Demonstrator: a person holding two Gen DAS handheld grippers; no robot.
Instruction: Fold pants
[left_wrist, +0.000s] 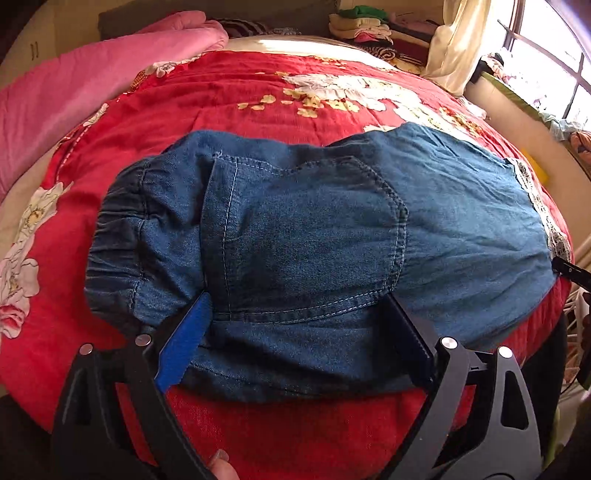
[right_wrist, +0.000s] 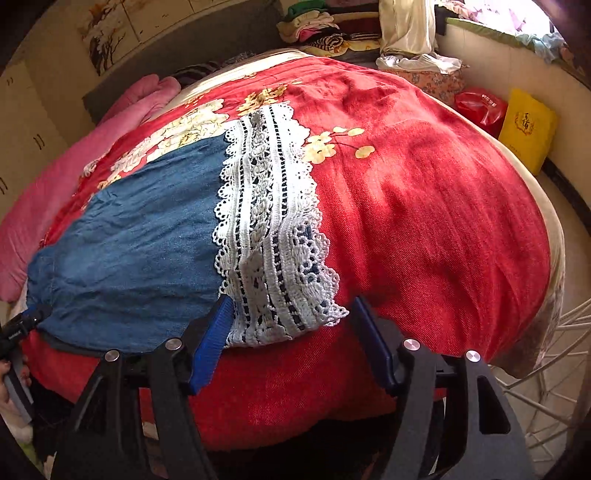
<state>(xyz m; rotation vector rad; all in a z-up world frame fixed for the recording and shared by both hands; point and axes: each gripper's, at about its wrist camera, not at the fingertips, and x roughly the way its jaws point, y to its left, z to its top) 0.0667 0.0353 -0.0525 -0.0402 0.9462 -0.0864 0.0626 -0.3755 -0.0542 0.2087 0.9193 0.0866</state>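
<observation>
Denim pants (left_wrist: 295, 236) lie folded on red floral bedspread (left_wrist: 229, 96). We hold left gripper (left_wrist: 299, 314) w/ jaws open over waist end, right gripper (right_wrist: 291, 314) open at lace hem (right_wrist: 269, 229).

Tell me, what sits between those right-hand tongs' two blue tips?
In the right wrist view, the right tongs stand open around the white lace hem of the denim pants; below the lace lies only the red floral bedspread.
</observation>
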